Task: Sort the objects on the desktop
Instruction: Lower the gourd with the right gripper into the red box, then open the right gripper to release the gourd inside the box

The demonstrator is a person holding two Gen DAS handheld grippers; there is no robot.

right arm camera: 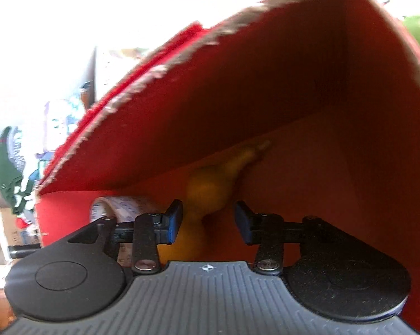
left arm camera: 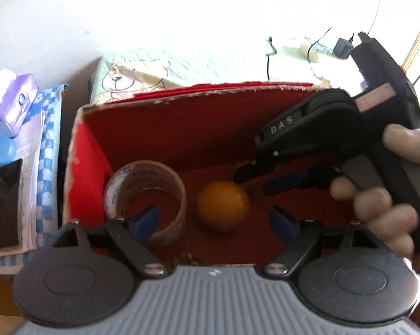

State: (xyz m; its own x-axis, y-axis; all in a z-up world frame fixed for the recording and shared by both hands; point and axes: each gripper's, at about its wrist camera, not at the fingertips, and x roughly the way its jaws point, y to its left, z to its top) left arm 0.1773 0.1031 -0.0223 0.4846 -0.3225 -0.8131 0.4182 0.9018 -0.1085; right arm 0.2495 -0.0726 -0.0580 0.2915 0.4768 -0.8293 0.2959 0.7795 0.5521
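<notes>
An open red cardboard box (left arm camera: pixel 159 128) holds a roll of clear tape (left arm camera: pixel 145 187) at its left wall and an orange ball (left arm camera: pixel 224 205) on its floor. My left gripper (left arm camera: pixel 214 222) hovers open over the box's near edge; its left fingertip overlaps the tape roll's opening and the ball lies ahead between the fingers. A hand (left arm camera: pixel 383 195) holds my right gripper (left arm camera: pixel 259 180) inside the box from the right, open, with its tips just right of the ball. In the right wrist view the right gripper (right arm camera: pixel 208 220) is open, the blurred orange ball (right arm camera: pixel 207 189) just ahead and the tape roll (right arm camera: pixel 120 206) at left.
Left of the box lie a purple tissue pack (left arm camera: pixel 14 97), a blue case (left arm camera: pixel 0 149) and a black flat device (left arm camera: pixel 7 203) on papers over a blue-checked cloth (left arm camera: pixel 49 139). A bear-print cloth (left arm camera: pixel 131 78) lies behind the box. Cables and a charger (left arm camera: pixel 341 47) sit at the back right.
</notes>
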